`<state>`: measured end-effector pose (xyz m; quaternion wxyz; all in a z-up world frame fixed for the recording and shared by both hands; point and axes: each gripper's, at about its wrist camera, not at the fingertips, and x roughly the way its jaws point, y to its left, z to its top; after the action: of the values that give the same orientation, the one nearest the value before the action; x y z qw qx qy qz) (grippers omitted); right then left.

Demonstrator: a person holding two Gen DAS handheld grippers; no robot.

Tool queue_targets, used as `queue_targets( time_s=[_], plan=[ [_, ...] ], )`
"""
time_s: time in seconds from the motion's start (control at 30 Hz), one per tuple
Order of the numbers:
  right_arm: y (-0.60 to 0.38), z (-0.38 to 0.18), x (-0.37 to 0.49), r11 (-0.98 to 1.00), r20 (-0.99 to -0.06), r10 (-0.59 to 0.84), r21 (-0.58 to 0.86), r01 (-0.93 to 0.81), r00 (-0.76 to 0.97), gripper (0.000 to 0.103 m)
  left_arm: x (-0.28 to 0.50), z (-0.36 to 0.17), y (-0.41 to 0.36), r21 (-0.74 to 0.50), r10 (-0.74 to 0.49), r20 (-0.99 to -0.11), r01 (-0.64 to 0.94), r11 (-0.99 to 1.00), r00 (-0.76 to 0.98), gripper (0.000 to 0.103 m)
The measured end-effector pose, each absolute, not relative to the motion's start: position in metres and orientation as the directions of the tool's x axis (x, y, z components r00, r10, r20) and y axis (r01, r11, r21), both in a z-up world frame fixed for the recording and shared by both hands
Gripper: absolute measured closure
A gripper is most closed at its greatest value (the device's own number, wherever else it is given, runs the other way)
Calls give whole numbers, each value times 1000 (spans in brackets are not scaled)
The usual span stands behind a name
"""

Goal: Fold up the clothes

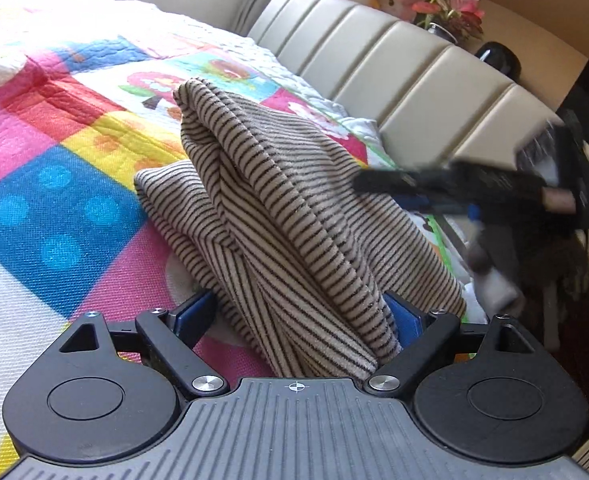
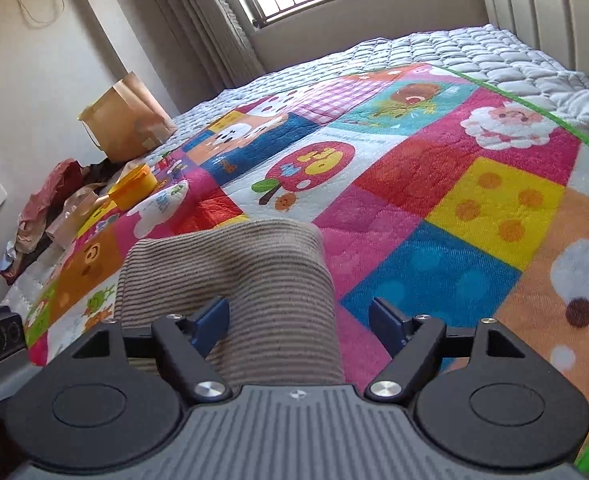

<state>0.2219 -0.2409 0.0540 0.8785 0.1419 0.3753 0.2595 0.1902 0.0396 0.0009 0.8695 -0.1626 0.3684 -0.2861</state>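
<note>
Bright patchwork quilt (image 2: pixel 434 184) covers the bed. Left gripper (image 1: pixel 302 316), fingers spread wide, has the striped garment (image 1: pixel 278 216) bunched between them; whether it grips, I cannot tell. Right gripper (image 2: pixel 300 320) gapes, cloth draped toward nine o'clock.

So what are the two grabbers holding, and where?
The left gripper has a bunched fold of the striped garment between its fingers. The right gripper is open, with the fabric lying between its fingers, ungripped.

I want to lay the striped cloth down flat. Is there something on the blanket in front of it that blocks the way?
Nothing visible blocks it. The striped cloth lies between both tongs, and the colourful blanket ahead is bare. The yellow bowl sits far left at the edge.
</note>
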Motion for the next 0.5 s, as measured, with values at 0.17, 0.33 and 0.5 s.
queue_targets(
  time_s=[0.17, 0.33, 0.5],
  plan=[
    [-250, 39, 167, 813, -564, 574, 480, -330, 594, 30, 199, 4, 39, -505, -627, -553, 378, 776, 549, 11],
    [-235, 47, 132, 781, -515, 620, 476, -404, 593, 46, 220, 13, 52, -564, -631, -537, 317, 762, 560, 22],
    [-219, 40, 125, 818, -572, 574, 377, -434, 586, 48, 222, 14, 65, -522, -599, -576, 313, 793, 556, 25]
  ],
)
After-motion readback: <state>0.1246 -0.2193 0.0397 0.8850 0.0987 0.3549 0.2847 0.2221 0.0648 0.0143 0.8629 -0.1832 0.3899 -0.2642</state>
